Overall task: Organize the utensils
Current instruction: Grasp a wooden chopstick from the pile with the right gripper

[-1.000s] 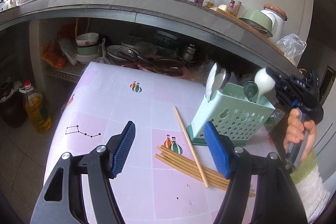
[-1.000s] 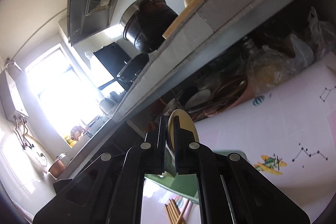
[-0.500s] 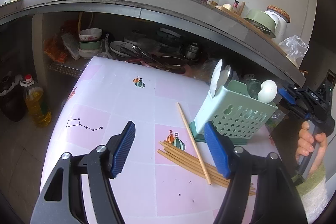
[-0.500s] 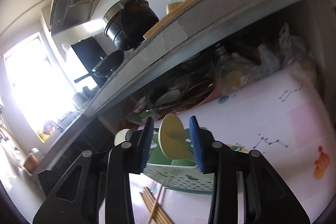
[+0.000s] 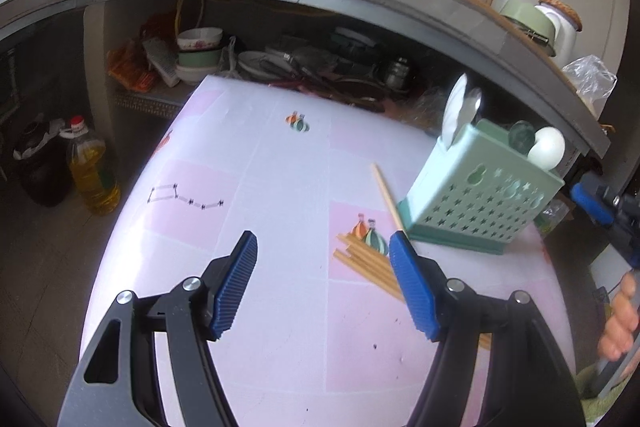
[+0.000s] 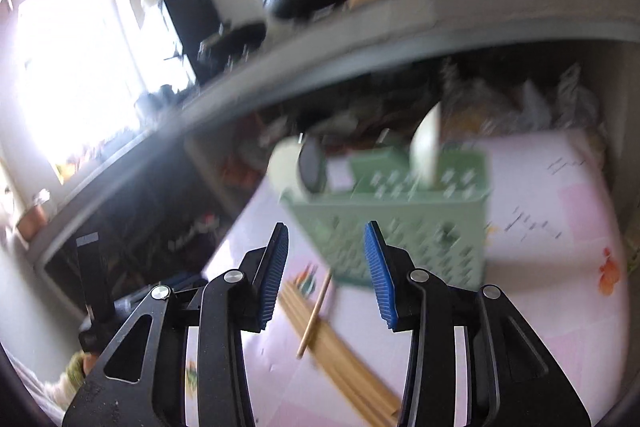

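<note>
We see a mint-green utensil caddy (image 5: 484,203) standing on a pink-and-white patterned table (image 5: 280,167). Inside the caddy stand a cream spoon (image 5: 546,149), a dark spoon beside it, and pale spoons at the far end. A second ago our right gripper (image 6: 326,271) was clenched on the cream spoon; now its jaws stand apart with nothing between them, and the spoon rests in the caddy, so that utensil looks stowed. In front of the caddy, a bundle of wooden chopsticks (image 5: 368,263) lies flat on the table, with one loose chopstick (image 5: 386,197) angled just beside the caddy's near corner. Our left gripper (image 5: 322,285) hangs released and empty above the table, its right pad near the bundle. We judge the chopsticks come next.
</note>
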### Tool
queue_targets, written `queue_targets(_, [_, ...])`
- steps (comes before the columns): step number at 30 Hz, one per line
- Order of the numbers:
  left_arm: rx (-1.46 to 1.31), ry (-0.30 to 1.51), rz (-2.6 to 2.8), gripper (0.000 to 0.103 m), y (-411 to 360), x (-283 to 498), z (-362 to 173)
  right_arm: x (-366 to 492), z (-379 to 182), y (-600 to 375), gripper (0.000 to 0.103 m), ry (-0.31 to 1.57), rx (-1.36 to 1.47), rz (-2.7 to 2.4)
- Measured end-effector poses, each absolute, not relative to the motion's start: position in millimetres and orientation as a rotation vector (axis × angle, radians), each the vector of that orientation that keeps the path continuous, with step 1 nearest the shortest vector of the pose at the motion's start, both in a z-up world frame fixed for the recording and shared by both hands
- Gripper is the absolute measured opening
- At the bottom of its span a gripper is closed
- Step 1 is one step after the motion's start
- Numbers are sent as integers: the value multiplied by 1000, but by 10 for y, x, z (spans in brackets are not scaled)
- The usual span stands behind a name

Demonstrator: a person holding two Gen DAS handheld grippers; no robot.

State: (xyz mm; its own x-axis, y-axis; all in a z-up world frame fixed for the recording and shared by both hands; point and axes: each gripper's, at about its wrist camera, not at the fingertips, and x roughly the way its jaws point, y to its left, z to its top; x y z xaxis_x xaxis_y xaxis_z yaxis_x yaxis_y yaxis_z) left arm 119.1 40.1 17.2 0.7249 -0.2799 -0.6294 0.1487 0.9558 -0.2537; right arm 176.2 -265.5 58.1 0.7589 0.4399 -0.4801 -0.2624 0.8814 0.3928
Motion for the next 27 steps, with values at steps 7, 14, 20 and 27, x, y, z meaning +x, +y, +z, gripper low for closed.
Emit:
queue_targets(7, [-213, 798, -234, 66, 410, 1100, -72, 2266, 5, -2171, 34, 898, 291, 408])
queue_targets(14, [-245, 820, -250, 66, 459, 1060, -193, 2570, -330, -1938, 28, 1046, 265, 382])
queue_targets(20, [-270, 831, -258, 66, 513, 1056, -243, 2744, -433, -1806, 23, 1088, 244, 351])
queue_targets(27, [-289, 842, -273, 66, 547, 1031, -291, 2787, -460, -1662, 8, 1106, 198, 328])
